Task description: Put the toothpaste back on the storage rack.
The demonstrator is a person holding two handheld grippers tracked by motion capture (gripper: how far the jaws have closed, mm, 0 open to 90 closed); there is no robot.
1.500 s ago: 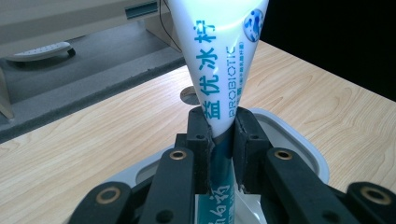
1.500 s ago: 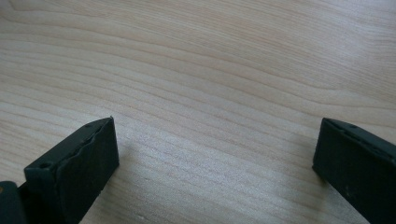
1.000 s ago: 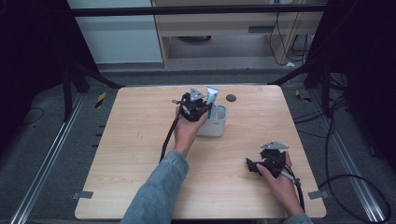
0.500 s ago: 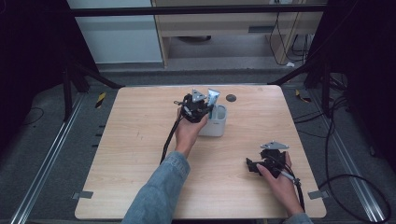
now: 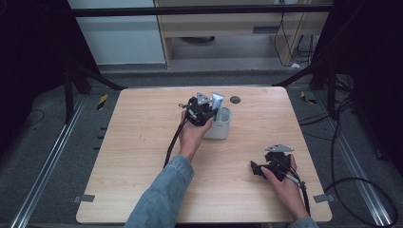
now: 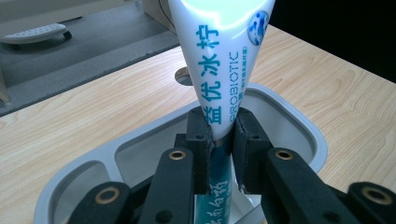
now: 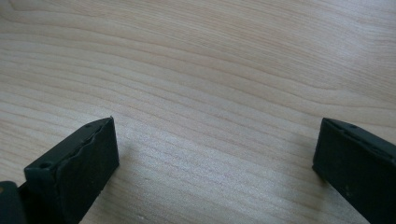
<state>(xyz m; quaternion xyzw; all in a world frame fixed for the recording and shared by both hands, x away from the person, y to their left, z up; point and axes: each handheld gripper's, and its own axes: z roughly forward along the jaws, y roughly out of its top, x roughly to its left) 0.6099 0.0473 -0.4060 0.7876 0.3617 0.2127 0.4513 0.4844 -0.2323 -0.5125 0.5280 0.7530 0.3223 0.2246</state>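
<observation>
A white and teal toothpaste tube [image 6: 219, 70] stands upright in a light grey cup [image 6: 299, 135], flat crimped end up. My left gripper [image 6: 220, 135] is shut on the tube's middle, both pads pressed against it, right over the cup's mouth. In the high view the left gripper [image 5: 204, 111] sits beside the cup [image 5: 222, 129] near the table's middle, with the tube [image 5: 217, 100] rising above the rim. My right gripper [image 5: 256, 169] rests low at the front right of the table. Its jaws stand wide apart over bare wood [image 7: 215, 107], nothing between them.
The wooden table [image 5: 133, 142] has a small dark round hole [image 5: 235, 99] behind the cup. The left gripper's cable [image 5: 172, 142] trails along the forearm. Metal rails and dark floor surround the table, with cabinets beyond its far edge.
</observation>
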